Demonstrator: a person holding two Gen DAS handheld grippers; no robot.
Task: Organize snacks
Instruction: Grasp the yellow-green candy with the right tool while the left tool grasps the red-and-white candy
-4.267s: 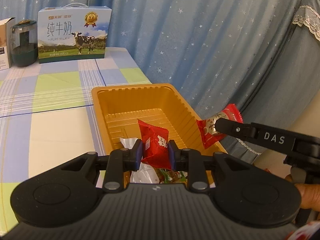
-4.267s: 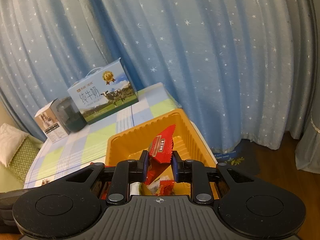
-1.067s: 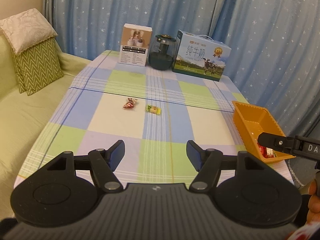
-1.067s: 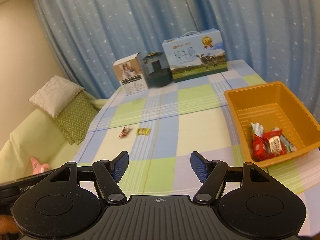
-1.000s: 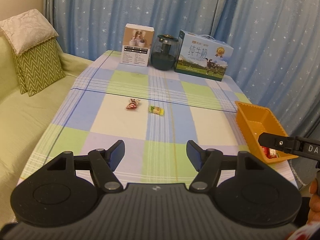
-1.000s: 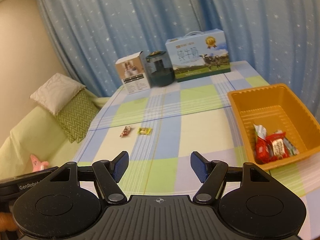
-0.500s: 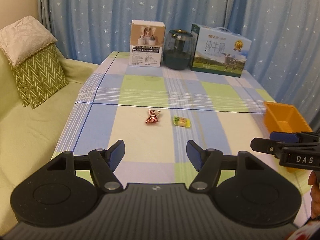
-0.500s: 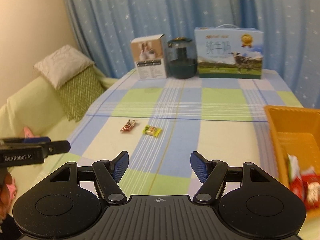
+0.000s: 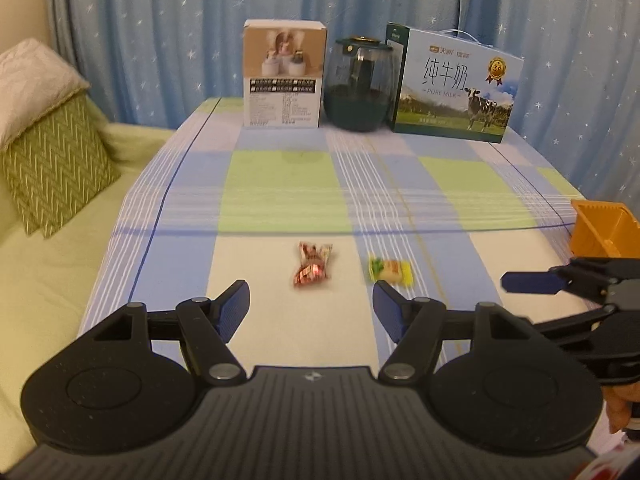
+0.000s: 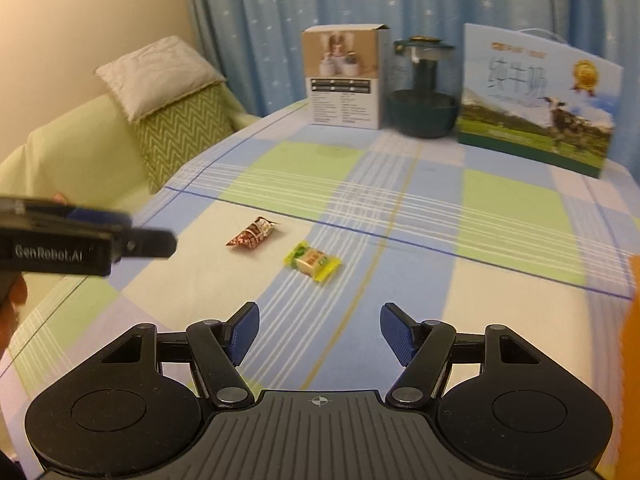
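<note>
A red wrapped candy (image 9: 313, 266) and a yellow-green wrapped candy (image 9: 390, 270) lie side by side on the checked tablecloth, just beyond my fingertips. My left gripper (image 9: 311, 306) is open and empty, with the red candy ahead between its jaws. My right gripper (image 10: 319, 330) is open and empty, facing the yellow-green candy (image 10: 313, 260) with the red candy (image 10: 252, 233) to its left. The orange tray (image 9: 602, 228) stands at the table's right edge; its contents are out of sight.
A white product box (image 9: 283, 80), a dark glass jar (image 9: 362, 88) and a milk carton box (image 9: 454, 90) stand along the far edge. A green sofa with cushions (image 9: 48, 160) lies left of the table. Blue curtains hang behind.
Both grippers let go of red snack packets into the tray, opened, and swung left from the tray toward the two candies, which are now much nearer.
</note>
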